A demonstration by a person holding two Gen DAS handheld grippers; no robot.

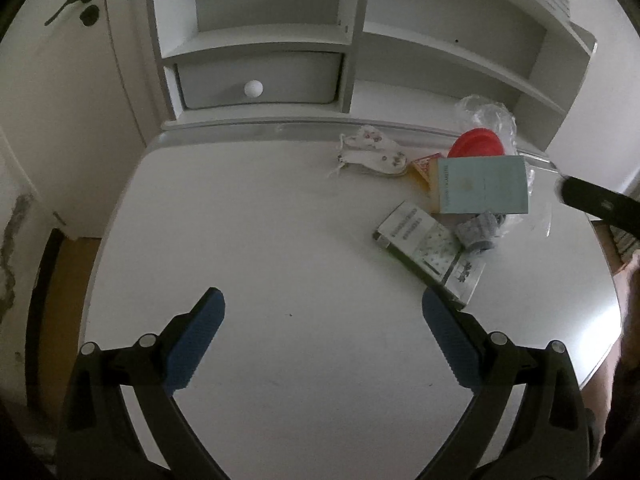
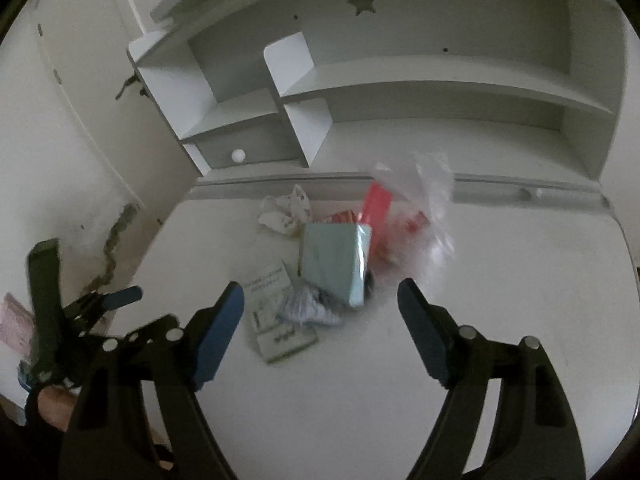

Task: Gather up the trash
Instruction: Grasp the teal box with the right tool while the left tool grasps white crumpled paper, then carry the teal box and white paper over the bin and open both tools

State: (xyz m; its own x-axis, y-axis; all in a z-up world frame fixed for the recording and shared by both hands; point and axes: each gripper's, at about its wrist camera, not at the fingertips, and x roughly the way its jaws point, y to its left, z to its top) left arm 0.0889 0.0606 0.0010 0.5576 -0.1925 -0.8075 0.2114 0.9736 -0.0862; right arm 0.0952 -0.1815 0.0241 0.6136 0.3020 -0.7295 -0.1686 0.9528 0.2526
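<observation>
A small heap of clutter lies at the back right of the white desk [image 1: 280,240]. It holds a crumpled flowered tissue [image 1: 370,152], a red lid [image 1: 478,142] inside a clear plastic bag [image 1: 490,114], a pale green book [image 1: 482,186], a white booklet [image 1: 424,252] and a grey crumpled wad [image 1: 478,230]. My left gripper [image 1: 321,300] is open over bare desk, to the left of the heap. My right gripper [image 2: 321,290] is open above the desk, empty, with the green book [image 2: 334,264], the booklet [image 2: 272,320] and the grey wad [image 2: 308,308] just beyond its tips.
A white shelf unit [image 1: 352,40] with a knobbed drawer [image 1: 253,89] stands along the desk's back edge. A door with a black handle [image 1: 72,2] and a cracked wall [image 2: 112,248] lie to the left. The left gripper's fingers [image 2: 124,296] show at the left of the right wrist view.
</observation>
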